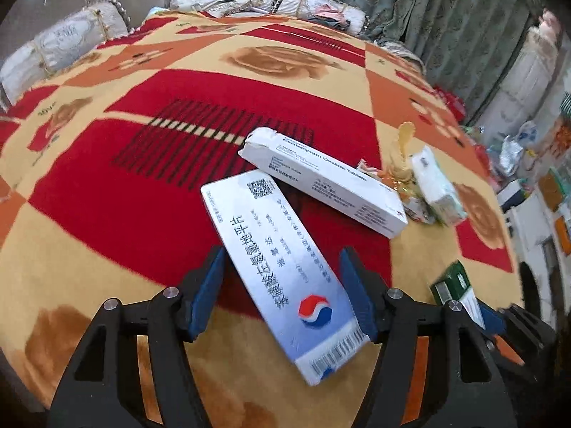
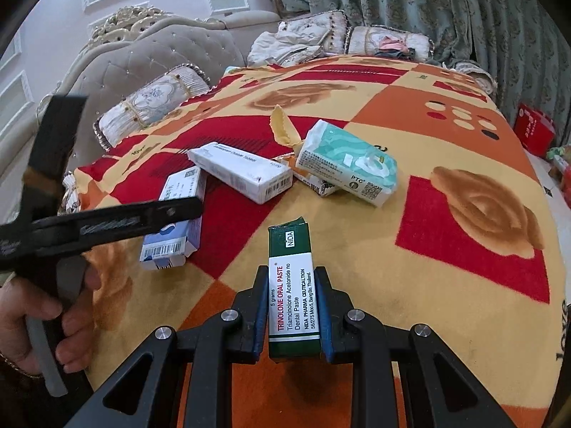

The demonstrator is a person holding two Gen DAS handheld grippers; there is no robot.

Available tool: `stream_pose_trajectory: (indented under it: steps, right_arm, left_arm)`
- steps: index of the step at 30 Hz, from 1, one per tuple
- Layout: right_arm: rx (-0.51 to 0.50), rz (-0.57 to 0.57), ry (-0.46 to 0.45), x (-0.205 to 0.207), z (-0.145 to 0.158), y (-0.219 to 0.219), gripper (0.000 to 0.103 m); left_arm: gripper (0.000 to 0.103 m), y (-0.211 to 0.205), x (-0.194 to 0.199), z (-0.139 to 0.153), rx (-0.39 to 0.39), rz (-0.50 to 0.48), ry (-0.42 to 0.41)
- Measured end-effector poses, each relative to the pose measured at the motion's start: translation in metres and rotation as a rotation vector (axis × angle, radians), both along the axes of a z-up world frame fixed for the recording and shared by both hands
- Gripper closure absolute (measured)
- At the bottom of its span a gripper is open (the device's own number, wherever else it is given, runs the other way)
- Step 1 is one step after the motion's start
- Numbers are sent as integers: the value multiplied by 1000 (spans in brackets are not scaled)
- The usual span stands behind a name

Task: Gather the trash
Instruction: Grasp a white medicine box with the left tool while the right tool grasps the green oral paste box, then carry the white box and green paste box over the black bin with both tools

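A blue-white medicine box (image 1: pixel 282 267) lies on the blanket between the fingers of my left gripper (image 1: pixel 282 292), which is open around it; the pads stand a little off its sides. It also shows in the right wrist view (image 2: pixel 175 224). My right gripper (image 2: pixel 292 306) is shut on a green and white oral paste box (image 2: pixel 292 285), seen at the lower right of the left view (image 1: pixel 453 285). A white tablet box (image 1: pixel 321 178) (image 2: pixel 242 171) lies behind, overlapping the blue box's far end. A tissue pack (image 2: pixel 346 164) (image 1: pixel 437 185) and crumpled wrappers (image 1: pixel 403 174) lie beside it.
A red, orange and yellow blanket (image 2: pixel 446 242) covers the bed. Cushions (image 2: pixel 153 107) and a tufted headboard (image 2: pixel 142 60) are on the left, curtains (image 2: pixel 410 3) behind. A red box (image 2: pixel 535 128) and clutter (image 1: pixel 528 164) stand off the bed's right side.
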State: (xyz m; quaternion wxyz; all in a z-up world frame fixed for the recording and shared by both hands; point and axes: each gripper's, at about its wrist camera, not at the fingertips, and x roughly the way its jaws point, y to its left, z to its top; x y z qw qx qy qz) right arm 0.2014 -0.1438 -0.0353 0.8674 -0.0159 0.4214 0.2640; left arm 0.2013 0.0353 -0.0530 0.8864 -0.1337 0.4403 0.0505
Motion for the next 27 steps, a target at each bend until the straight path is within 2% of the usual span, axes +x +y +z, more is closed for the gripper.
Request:
stream_pose_trajectory:
  steps: [6,8,10,11,15,18,22,27]
  right_arm:
    - [-2,11,6,1,-2,1,80]
    - [5,10,7,1,-1,0,80]
    - [16,4,4,1,-1,-3,80]
    - [20,1,-1,0,0,-4,80]
    - [57,8,-52,-6,12,-6,80]
    - [93,17,-107,-17,26,-8,80]
    - [102,14,-174,-28,40,-10,80]
    - [85,-56,-234,-37,47,-20,80]
  left_arm:
    - [33,-23,8,-8,198,-45,20]
    - [37,-19,5,-9,185,-52,8]
    - [51,-12,1,-7,171,-49,1]
    - [53,-9,-2,-6,153,-49,-1]
    - [55,8,-24,6,15,-54,-23]
    - [55,12,-45,24,-31,-72,-96]
    - [55,-5,-71,45,16,-120,-213]
    - [55,-31,-84,62,79,-191,-274]
